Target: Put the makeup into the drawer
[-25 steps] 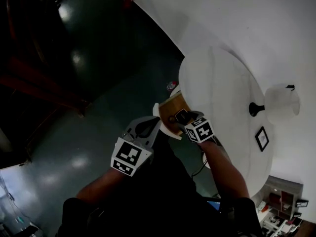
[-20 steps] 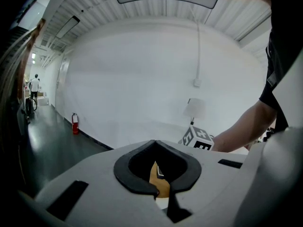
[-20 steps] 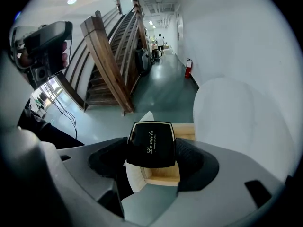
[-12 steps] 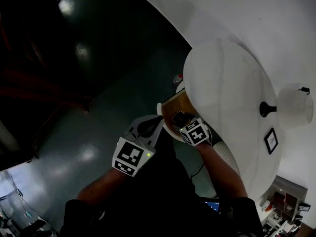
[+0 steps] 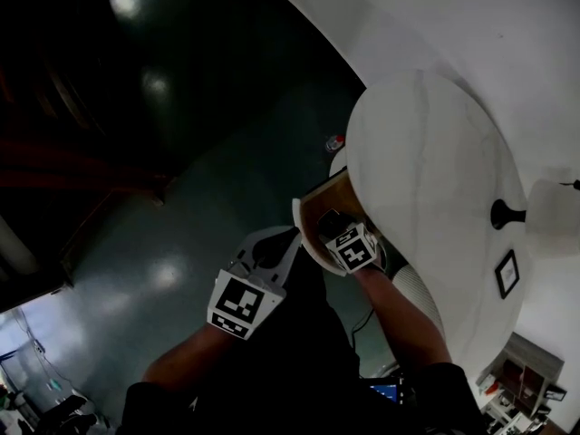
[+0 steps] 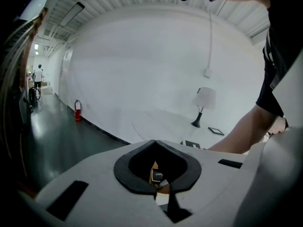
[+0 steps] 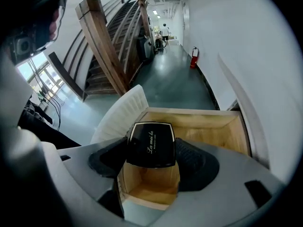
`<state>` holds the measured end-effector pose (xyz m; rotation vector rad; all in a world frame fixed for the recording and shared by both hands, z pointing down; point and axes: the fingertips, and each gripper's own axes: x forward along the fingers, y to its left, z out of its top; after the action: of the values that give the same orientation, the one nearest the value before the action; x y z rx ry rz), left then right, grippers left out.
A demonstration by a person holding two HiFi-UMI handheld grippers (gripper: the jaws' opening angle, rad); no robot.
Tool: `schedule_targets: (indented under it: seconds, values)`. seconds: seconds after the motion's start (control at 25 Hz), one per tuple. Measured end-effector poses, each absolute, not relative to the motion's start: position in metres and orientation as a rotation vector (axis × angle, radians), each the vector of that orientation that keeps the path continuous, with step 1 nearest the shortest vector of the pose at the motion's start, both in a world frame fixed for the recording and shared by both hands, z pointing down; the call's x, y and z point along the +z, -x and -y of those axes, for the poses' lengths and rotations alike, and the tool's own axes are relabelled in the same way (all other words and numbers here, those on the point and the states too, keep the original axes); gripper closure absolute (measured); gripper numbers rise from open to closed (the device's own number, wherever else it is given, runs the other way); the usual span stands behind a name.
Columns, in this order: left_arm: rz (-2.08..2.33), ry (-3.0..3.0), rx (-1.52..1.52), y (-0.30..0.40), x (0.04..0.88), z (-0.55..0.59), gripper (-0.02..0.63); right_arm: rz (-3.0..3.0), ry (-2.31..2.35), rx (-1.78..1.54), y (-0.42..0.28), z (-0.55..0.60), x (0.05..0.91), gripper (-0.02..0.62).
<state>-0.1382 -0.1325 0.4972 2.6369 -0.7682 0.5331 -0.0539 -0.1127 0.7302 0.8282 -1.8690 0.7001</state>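
As drawer [image 7: 213, 126] gapes, compact [image 7: 150, 144] between right jaws

Jaws of right gripper [image 7: 151, 151] clamp a compact [image 7: 150, 143], left gripper [image 6: 156, 189] jaws together

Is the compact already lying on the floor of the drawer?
No, the right claw is shut on the compact and holds it above the open drawer.

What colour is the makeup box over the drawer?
Black, with pale writing on top. The makeup box shows best in the right gripper view.
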Motion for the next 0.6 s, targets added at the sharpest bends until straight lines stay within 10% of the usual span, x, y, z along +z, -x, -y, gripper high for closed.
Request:
schedule_targets:
  seconds: [0.6]
  values:
    - [0.787, -2.548, 0.596, 0.158, 0.534, 0.13, 0.595, 1.837, -0.751, 0.668, 0.07, 0.14, 0.791, 0.308]
